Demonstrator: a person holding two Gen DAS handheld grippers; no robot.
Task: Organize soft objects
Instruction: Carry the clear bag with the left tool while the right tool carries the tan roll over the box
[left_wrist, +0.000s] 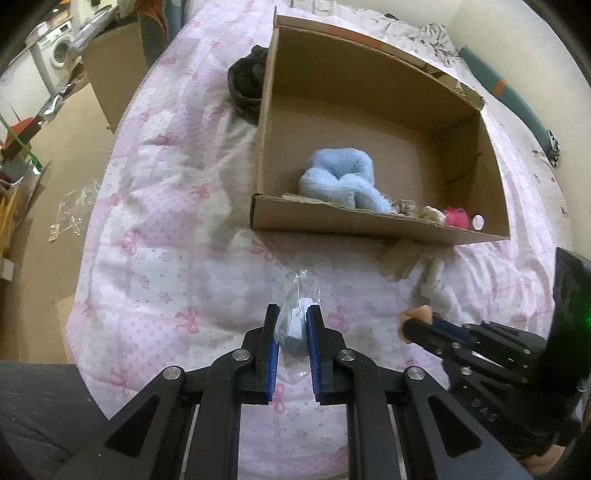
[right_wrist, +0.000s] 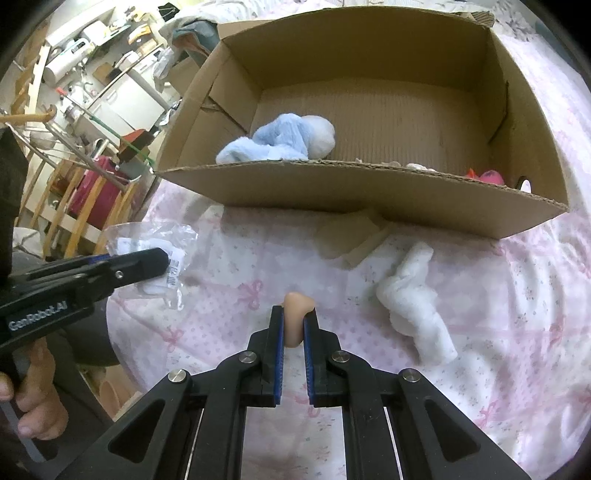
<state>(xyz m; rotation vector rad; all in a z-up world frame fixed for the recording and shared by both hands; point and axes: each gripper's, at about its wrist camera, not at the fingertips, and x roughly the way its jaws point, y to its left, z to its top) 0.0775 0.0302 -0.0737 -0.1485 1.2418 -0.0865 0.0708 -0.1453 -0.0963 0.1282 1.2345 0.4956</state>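
An open cardboard box (left_wrist: 369, 221) (right_wrist: 351, 195) stands on the pink bed. In it lie a light blue plush cloth (left_wrist: 343, 177) (right_wrist: 280, 138), a pink toy (left_wrist: 456, 216) (right_wrist: 489, 176) and small beige items. My left gripper (left_wrist: 292, 314) (right_wrist: 166, 258) is shut on a clear plastic bag holding a pale soft item (left_wrist: 295, 328) (right_wrist: 162, 254), in front of the box. My right gripper (right_wrist: 297, 314) (left_wrist: 413, 321) is shut on a beige soft piece (right_wrist: 297, 317) (left_wrist: 417, 314), to the right of the left one.
A white fluffy cloth (right_wrist: 413, 302) (left_wrist: 439, 284) and a beige folded piece (right_wrist: 351, 236) (left_wrist: 400, 258) lie on the bedspread (left_wrist: 166, 258) before the box. A dark garment (left_wrist: 245, 85) lies left of the box. Furniture and a washing machine (left_wrist: 55, 48) stand off the bed's left.
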